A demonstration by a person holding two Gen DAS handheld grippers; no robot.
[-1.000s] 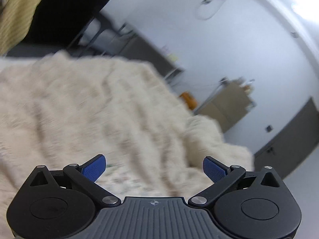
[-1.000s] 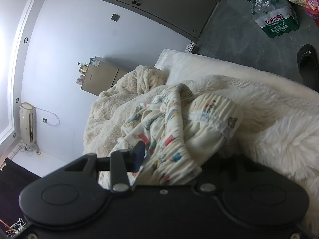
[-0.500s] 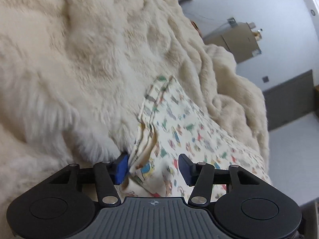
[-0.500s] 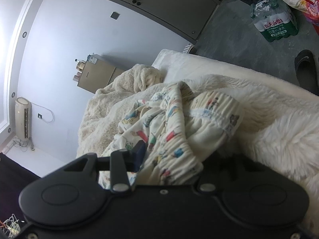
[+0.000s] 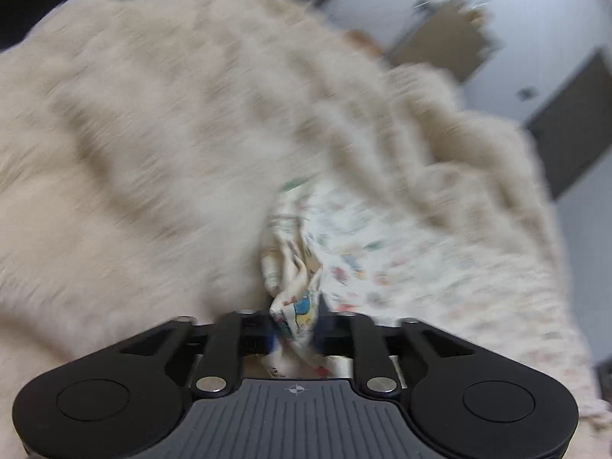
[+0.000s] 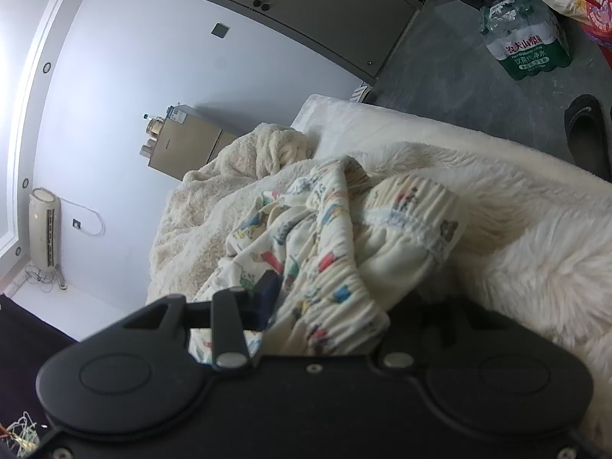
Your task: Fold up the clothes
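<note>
Cream patterned pants (image 5: 367,252) with small coloured cartoon prints lie on a fluffy cream blanket (image 5: 134,134). My left gripper (image 5: 294,329) is shut on a bunched hem edge of the pants; that view is motion-blurred. In the right wrist view the same pants (image 6: 306,237) are crumpled, their ribbed elastic waistband (image 6: 413,206) turned up. My right gripper (image 6: 329,306) is shut on the gathered waistband fabric; only its left fingertip (image 6: 267,290) shows, the other is buried under cloth.
The blanket (image 6: 535,252) covers a bed whose white edge (image 6: 344,111) meets grey floor. A pack of water bottles (image 6: 524,46), a black slipper (image 6: 587,130), a brown cabinet (image 6: 187,145) and a standing heater (image 6: 44,229) sit around the bed.
My left gripper swung down from the open blanket to the pants' hem and went from open to shut on it. The right gripper kept its hold and barely moved.
</note>
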